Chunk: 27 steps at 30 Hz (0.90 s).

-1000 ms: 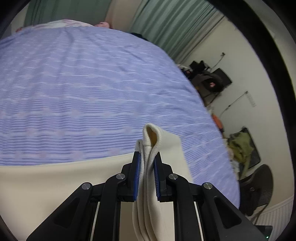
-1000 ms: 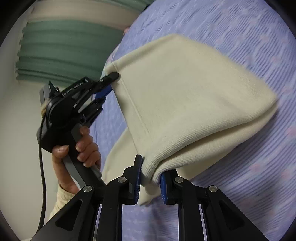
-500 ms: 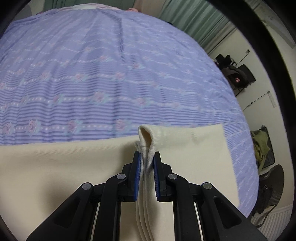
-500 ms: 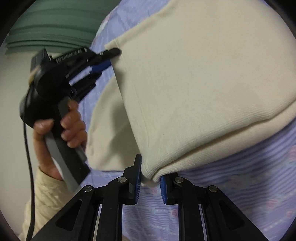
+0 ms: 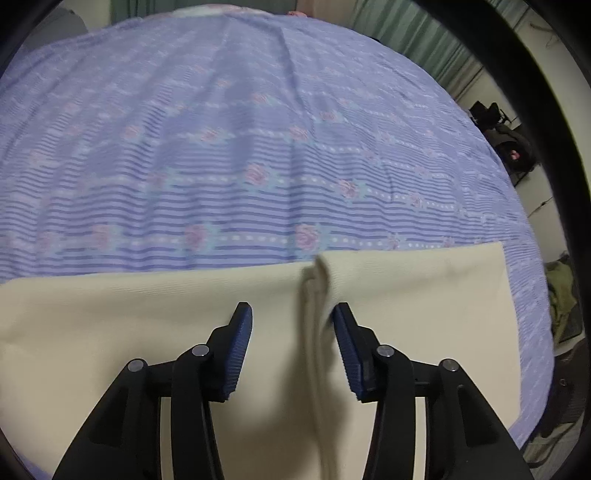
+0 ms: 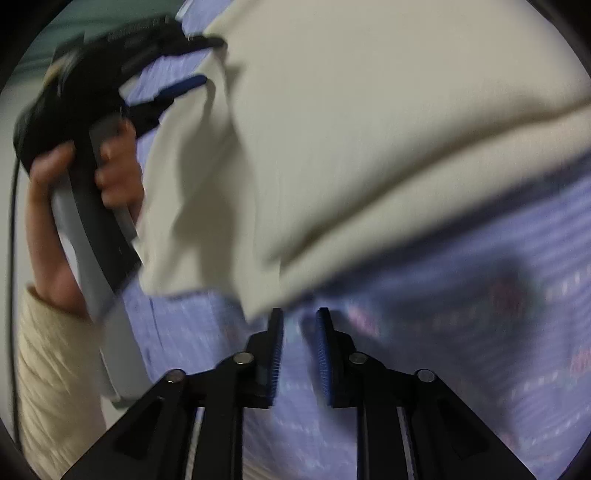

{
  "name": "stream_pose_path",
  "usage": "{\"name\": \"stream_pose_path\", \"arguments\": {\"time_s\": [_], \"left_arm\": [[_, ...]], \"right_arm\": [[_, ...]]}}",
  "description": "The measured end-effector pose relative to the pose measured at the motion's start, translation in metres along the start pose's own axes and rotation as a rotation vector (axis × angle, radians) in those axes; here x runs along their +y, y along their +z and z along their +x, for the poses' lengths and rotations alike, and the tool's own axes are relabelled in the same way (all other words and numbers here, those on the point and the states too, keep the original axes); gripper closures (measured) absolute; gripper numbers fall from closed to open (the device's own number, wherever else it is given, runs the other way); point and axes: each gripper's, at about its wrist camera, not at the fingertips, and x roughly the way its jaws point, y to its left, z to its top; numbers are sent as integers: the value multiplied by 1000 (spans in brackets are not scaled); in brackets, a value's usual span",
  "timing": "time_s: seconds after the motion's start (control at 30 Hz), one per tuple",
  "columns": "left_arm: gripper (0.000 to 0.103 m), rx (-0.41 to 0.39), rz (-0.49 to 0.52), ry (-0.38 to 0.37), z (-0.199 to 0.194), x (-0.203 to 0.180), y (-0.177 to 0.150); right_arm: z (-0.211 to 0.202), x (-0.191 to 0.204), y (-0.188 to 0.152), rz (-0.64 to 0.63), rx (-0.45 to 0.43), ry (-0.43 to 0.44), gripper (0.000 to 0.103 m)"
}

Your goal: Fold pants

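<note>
The cream pants (image 5: 406, 288) lie folded on the purple striped bedsheet (image 5: 258, 147). My left gripper (image 5: 291, 321) points down over their near edge. Its jaws are opening, and a soft ridge of cloth (image 5: 316, 291) stands loose between the blue pads without being pressed. In the right wrist view the pants (image 6: 351, 129) form a thick folded stack. My right gripper (image 6: 299, 321) sits just below the stack's corner, jaws opening, with only the bedsheet (image 6: 480, 369) showing between the pads. The left gripper (image 6: 207, 61) appears at the upper left, at the cloth's far corner.
A person's hand (image 6: 114, 184) in a cream sleeve (image 6: 48, 369) holds the left gripper's handle. Green curtains (image 5: 406, 33) hang beyond the bed. A dark chair with clutter (image 5: 509, 147) and an olive bag (image 5: 561, 295) stand off the bed's right edge.
Both grippers came down with the pants onto the bed. The left jaws opened and let go of the pinched fold. The right jaws parted and the cloth corner slipped out.
</note>
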Motion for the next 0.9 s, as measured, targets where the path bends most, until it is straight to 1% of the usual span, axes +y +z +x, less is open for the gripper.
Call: {"name": "stream_pose_path", "arguments": {"time_s": [0.03,0.07,0.1,0.13,0.17,0.2,0.23,0.27,0.3,0.33,0.37,0.4,0.43,0.47,0.5,0.53,0.57,0.63,0.7,0.77,0.83,0.9], "left_arm": [[54,-14,7,17,-8,1,-3],[50,-36,20,30,-21,1,-8],[44,-64,38,43,-37,0,-15],[42,-80,54,61,-50,-2,-21],[41,-103,78,77,-70,-4,-32],[40,-118,91,78,-82,-4,-39],[38,-129,98,84,-96,-4,-48],[36,-140,97,90,-110,-4,-57],[36,-151,89,91,-128,-4,-69],[36,-161,84,90,-141,-3,-78],[33,-176,77,91,-157,-4,-89],[29,-194,65,105,-175,-5,-102],[28,-208,50,120,-189,-7,-111],[27,-226,25,137,-208,-8,-127],[24,-230,7,150,-222,-10,-139],[23,-233,-5,157,-232,-12,-147],[22,-239,-23,160,-244,-14,-159],[18,-250,-81,163,-265,-15,-182],[16,-266,-142,178,-284,-14,-207],[16,-279,-199,183,-297,-7,-224],[15,-294,-245,175,-307,3,-239],[15,-318,-293,164,-317,23,-251]], "right_arm": [[-3,4,-4,-18,-3,-12,66],[-9,10,-8,-40,-12,-19,54],[-19,16,-11,-70,-35,-26,49],[-29,20,-13,-98,-63,-44,43],[-38,24,-15,-124,-85,-62,40],[-52,30,-16,-163,-113,-81,39],[-67,37,-17,-201,-147,-112,36],[-76,45,-17,-223,-174,-138,30],[-87,47,-17,-242,-194,-153,28],[-98,52,-16,-267,-217,-170,26],[-110,57,-15,-300,-237,-189,26],[-124,55,-16,-326,-248,-195,26],[-139,58,-17,-358,-262,-195,24],[-147,56,-26,-385,-273,-191,20],[-159,52,-31,-412,-281,-184,20],[-168,58,-34,-440,-290,-174,19],[-178,56,-40,-457,-295,-172,19],[-198,63,-52,-492,-311,-172,18],[-208,65,-69,-517,-316,-164,18],[-217,74,-81,-558,-306,-145,17],[-213,79,-92,-587,-303,-144,17],[-210,89,-99,-603,-306,-145,17]]}}
